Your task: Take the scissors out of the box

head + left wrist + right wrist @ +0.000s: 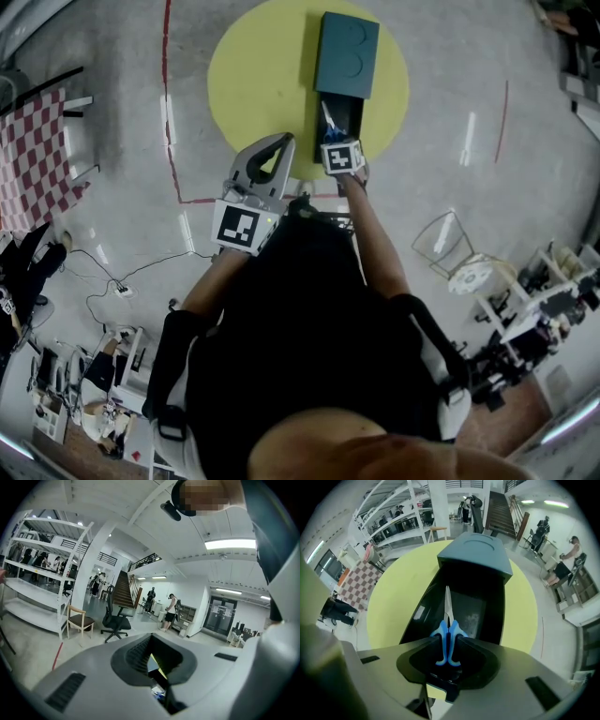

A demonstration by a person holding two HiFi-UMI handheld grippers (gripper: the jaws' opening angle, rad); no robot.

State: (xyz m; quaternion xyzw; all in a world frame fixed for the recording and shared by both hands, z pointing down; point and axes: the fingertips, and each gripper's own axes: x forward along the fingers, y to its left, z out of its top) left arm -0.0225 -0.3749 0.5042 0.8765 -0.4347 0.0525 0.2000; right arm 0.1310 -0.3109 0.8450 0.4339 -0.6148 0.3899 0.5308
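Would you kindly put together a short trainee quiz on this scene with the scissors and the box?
1. True or false: the blue-handled metal scissors lie outside the open black rectangular box.
2. What stands between the jaws of the right gripper? A) the scissors' handles B) the dark teal lid C) nothing
3. Fill in: the box rests on a ____ circle on the floor.
Key: 1 false; 2 A; 3 yellow.

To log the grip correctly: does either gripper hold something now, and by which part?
Nothing is held. The scissors' blue handles stand between the right gripper's open jaws, ungripped; the left gripper is empty.
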